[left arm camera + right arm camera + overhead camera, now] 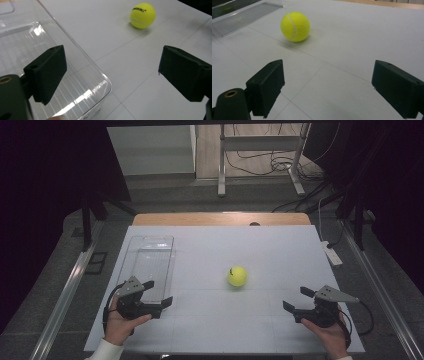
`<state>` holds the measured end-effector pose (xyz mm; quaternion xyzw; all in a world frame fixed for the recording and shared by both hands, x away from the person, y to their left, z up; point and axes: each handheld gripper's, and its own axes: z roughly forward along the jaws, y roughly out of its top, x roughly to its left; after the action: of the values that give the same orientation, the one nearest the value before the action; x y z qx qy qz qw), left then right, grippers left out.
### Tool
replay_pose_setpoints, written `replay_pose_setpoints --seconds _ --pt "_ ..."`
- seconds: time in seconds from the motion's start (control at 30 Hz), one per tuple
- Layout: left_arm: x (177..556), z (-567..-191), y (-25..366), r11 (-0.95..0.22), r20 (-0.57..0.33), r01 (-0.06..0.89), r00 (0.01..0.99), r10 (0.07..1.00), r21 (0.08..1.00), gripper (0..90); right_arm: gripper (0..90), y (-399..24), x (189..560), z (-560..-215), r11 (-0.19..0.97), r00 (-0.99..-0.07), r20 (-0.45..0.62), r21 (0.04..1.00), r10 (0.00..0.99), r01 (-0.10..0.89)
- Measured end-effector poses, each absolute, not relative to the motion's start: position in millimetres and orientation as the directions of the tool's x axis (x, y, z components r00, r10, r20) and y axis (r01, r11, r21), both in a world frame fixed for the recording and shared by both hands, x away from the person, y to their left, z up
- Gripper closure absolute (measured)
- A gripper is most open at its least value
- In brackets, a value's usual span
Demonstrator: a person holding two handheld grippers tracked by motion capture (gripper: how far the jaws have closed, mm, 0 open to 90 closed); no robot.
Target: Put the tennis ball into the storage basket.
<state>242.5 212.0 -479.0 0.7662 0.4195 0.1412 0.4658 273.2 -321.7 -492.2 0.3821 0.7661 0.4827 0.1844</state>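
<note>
1. The bench [220,330] is covered by a white sheet with faint grid lines; a strip of bare wood shows along its far edge.
2. A clear plastic tray [150,265] with a ribbed floor lies on the left part of the bench, its long side running away from the person. Nothing lies in it.
3. The left gripper [159,293] is held in the person's left hand at the tray's near end. Its fingers [47,72] stand wide apart and hold nothing; in the left gripper view one hangs over the tray's near corner, the other over the bare white sheet.
4. The right gripper [298,299] is held at the bench's near right, pointing inward towards the middle. Its fingers [268,85] are also spread wide, with nothing between them.
5. The yellow tennis ball [237,276] rests on the white sheet near the middle of the bench, right of the tray, well apart from both grippers and touching neither.
</note>
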Motion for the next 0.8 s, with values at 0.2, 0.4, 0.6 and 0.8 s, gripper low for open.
replay_pose_setpoints --seconds 0.2,0.4,0.6,0.8 --pt "242 -475 212 -0.226 -0.177 0.517 0.619 0.765 0.826 6.4 11.3 -323 273 -492 0.240 -0.636 0.087 0.880 0.767 0.410" --pt "244 -472 207 -0.252 -0.164 0.524 0.624 0.764 0.814 6.3 11.3 -321 274 -493 0.243 -0.640 0.088 0.878 0.763 0.412" --pt "250 -466 203 -0.247 -0.171 0.532 0.617 0.768 0.810 7.1 11.3 -321 274 -493 0.245 -0.645 0.088 0.879 0.759 0.409" --pt "253 -460 196 -0.257 -0.170 0.528 0.629 0.759 0.809 7.5 11.3 -320 275 -493 0.245 -0.648 0.089 0.880 0.757 0.407"
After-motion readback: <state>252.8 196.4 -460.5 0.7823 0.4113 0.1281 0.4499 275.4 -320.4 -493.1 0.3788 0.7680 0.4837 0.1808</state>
